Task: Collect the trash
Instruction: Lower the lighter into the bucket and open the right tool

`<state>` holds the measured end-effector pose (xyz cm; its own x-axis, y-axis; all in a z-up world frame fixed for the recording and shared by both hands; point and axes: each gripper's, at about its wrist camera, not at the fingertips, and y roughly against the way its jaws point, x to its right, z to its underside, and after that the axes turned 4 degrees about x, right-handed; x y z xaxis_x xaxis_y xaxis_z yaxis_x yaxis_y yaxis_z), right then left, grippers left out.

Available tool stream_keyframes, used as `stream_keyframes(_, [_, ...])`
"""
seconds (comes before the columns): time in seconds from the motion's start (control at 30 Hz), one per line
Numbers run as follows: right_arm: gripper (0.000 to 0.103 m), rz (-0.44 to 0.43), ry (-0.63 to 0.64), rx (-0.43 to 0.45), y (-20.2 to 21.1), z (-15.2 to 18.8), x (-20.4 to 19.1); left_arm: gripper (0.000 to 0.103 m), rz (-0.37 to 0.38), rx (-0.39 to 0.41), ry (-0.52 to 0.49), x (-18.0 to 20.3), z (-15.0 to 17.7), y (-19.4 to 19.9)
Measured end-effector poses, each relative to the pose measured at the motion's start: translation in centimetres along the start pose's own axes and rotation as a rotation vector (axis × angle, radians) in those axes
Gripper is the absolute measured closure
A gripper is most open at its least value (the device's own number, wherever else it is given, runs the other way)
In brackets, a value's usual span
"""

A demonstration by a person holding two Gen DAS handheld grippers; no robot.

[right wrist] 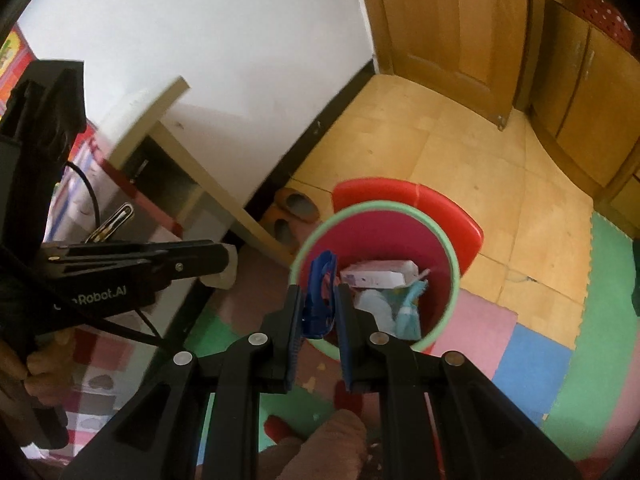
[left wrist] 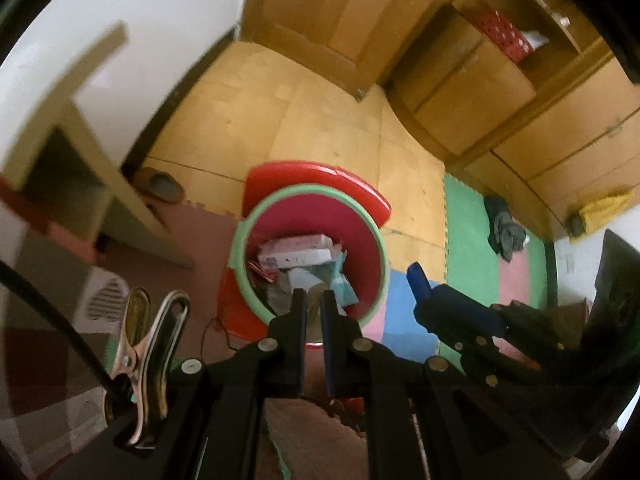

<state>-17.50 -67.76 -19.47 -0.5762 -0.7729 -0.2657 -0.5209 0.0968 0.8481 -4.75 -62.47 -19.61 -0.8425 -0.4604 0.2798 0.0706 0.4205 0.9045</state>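
A red bin with a green rim (left wrist: pixel 240 248) (right wrist: pixel 454 276) stands on the floor, holding a white box (left wrist: pixel 296 254) (right wrist: pixel 378 276) and teal wrappers. My left gripper (left wrist: pixel 313 296) hangs above the bin's near edge with its jaws shut. In the right wrist view a pale scrap (right wrist: pixel 219 278) shows at the left gripper's tip (right wrist: pixel 226 258). My right gripper (right wrist: pixel 318 294) is shut on a blue plastic piece (right wrist: pixel 320 280) above the bin's near rim. That blue plastic piece (left wrist: pixel 418 282) also sticks out at the right of the left wrist view.
A red curved plastic part (left wrist: pixel 320 180) (right wrist: pixel 440 204) sits behind the bin. Brown slippers (left wrist: pixel 160 186) (right wrist: pixel 296 202) lie by the wall under a beige table (left wrist: pixel 80 128). Coloured foam mats (right wrist: pixel 532 360), a dark cloth (left wrist: pixel 504 232), a wooden door and cupboards surround the spot.
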Motion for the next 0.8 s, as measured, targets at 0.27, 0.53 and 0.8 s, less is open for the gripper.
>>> stream_keyframes(0.27, [0.086,0.014,-0.032,-0.049,-2.8,1.5,3.2,0.096,0.038,-0.052,-0.024,1.6,0.3,-6.0])
stream_keyframes(0.53, [0.086,0.011,-0.049,-0.078,-5.2,2.1,4.9,0.095,0.031,-0.084,-0.062,2.1,0.4,-10.2])
stream_keyframes(0.8, [0.086,0.014,-0.066,-0.11,-7.4,2.8,6.0,0.094,0.007,-0.135,-0.064,1.2,0.9,-14.1])
